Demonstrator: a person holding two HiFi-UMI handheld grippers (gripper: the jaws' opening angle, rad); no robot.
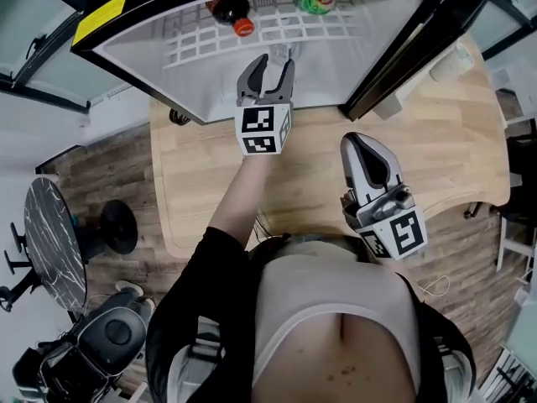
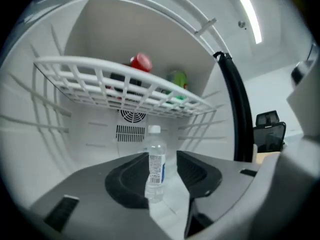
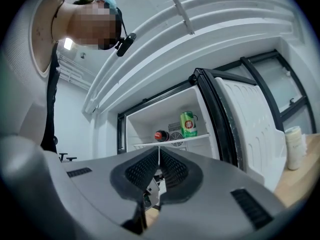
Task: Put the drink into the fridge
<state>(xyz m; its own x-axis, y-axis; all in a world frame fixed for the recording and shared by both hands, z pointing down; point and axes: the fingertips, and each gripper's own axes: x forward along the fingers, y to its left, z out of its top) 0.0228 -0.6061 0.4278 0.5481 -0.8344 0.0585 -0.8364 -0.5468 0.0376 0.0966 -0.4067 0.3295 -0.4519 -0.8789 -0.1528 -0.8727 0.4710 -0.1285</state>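
Left gripper view is filled by the white inside of the fridge (image 2: 60, 149). On the fridge's floor the water bottle (image 2: 155, 164) is seen standing upright with its white cap on, under the wire shelf (image 2: 100, 84) and in front of the vent grille (image 2: 131, 132) in the fridge's back wall. The left gripper (image 2: 162, 156) is held at the fridge's opening with its jaws parted about halfway. The water bottle is framed in the gap between them, but neither pad is seen pressing on it and nothing is gripped. On the fridge's wire shelf a dark bottle with a red cap (image 2: 140, 64) is laid with its cap toward the fridge's opening. A green can (image 2: 177, 81) is stood beside it, nearer the side of the fridge where the door (image 1: 419, 40) hangs. In the head view the fridge is shown standing on the wooden table (image 1: 436, 141) with its door swung wide open. The left gripper is seen just at the fridge's front edge, about midway across the opening. The right gripper (image 1: 359, 141) is held over the table in front of the fridge, toward its door side and well apart from the opening. In the right gripper view its jaws are shown closed tip to tip with nothing caught between them, and they are pointed toward the open fridge.
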